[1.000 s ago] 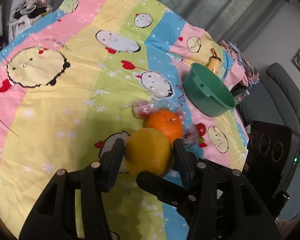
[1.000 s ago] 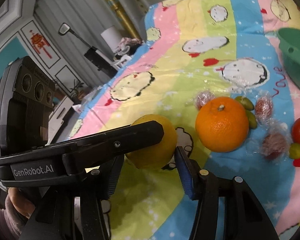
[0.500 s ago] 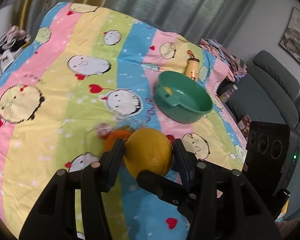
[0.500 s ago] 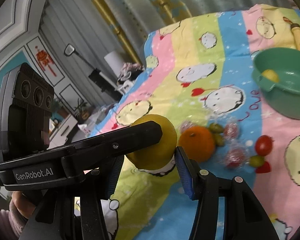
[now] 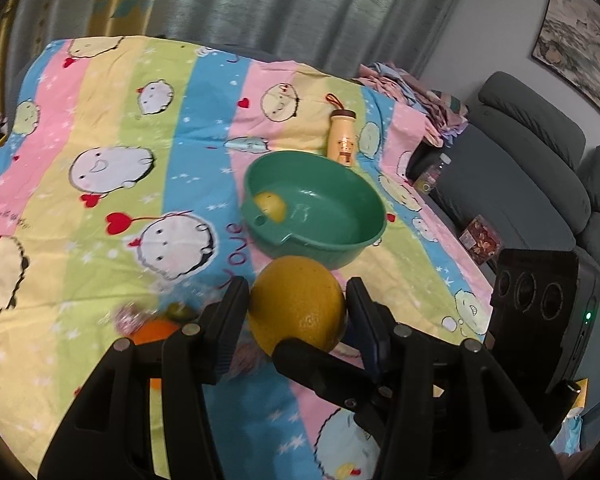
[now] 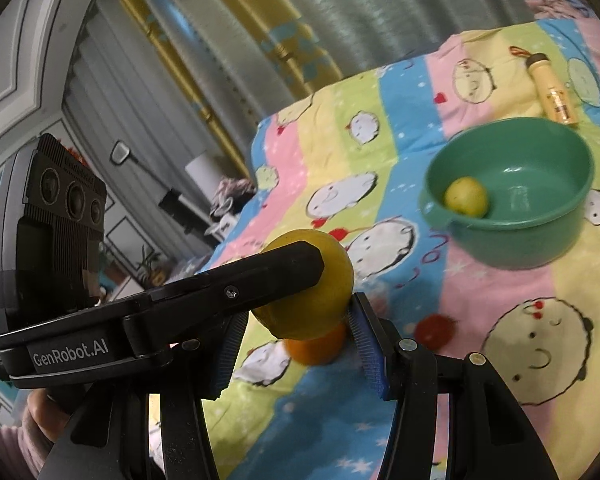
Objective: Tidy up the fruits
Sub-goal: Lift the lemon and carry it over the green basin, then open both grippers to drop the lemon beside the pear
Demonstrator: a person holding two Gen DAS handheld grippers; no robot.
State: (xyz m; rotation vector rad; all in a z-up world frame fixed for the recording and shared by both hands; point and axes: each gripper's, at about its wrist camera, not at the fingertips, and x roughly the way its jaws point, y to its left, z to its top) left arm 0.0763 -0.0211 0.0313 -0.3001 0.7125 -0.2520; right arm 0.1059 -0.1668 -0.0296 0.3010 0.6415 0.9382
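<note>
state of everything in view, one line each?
left gripper: shut on the large yellow fruit.
right gripper: shut on the same fruit, crosswise to the left one.
large yellow fruit: held above the cloth, short of the green bowl.
green bowl: upright on the cloth, one fruit inside.
small yellow fruit: resting in the bowl.
orange: on the cloth, partly hidden.
bottle: lying down beyond the bowl, capped.
</note>
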